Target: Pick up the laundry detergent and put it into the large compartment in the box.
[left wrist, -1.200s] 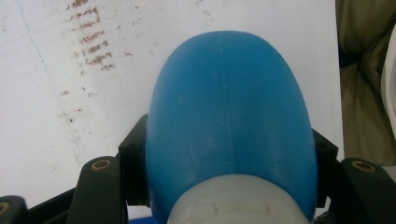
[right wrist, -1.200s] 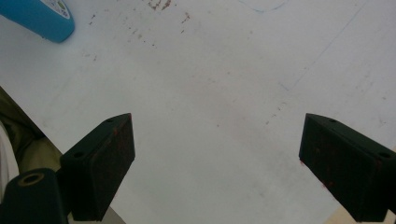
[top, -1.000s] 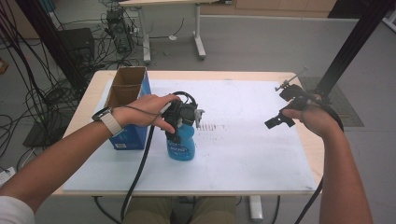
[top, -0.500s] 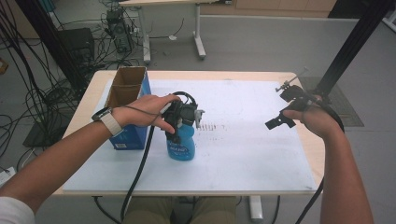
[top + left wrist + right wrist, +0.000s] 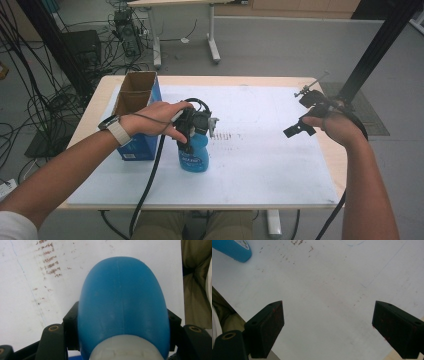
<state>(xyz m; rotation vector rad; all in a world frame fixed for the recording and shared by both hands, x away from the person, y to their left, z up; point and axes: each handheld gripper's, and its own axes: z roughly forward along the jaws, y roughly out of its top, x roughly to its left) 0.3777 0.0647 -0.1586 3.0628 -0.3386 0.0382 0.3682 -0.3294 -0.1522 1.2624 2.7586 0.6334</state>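
Spanning most of the high view, the table (image 5: 90, 131) carries a white sheet (image 5: 260, 165) that covers nearly its whole top, marked with a patch of small brownish smudges near the middle. At the sheet's left edge stands an open cardboard box (image 5: 134, 95) with blue sides, just behind the person's left hand. Beside the box, toward the front of the sheet, a blue bottle (image 5: 194, 154) stands upright on the white surface. The left gripper (image 5: 192, 131) comes down on the bottle's upper part; in the left gripper view its black jaws press against both flanks of the blue body, clamped on it, with the pale neck at the bottom of that view. Over the sheet's right edge, well apart from the bottle, the right gripper (image 5: 328, 330) hangs above bare white sheet, its two jaws spread wide with nothing between them.
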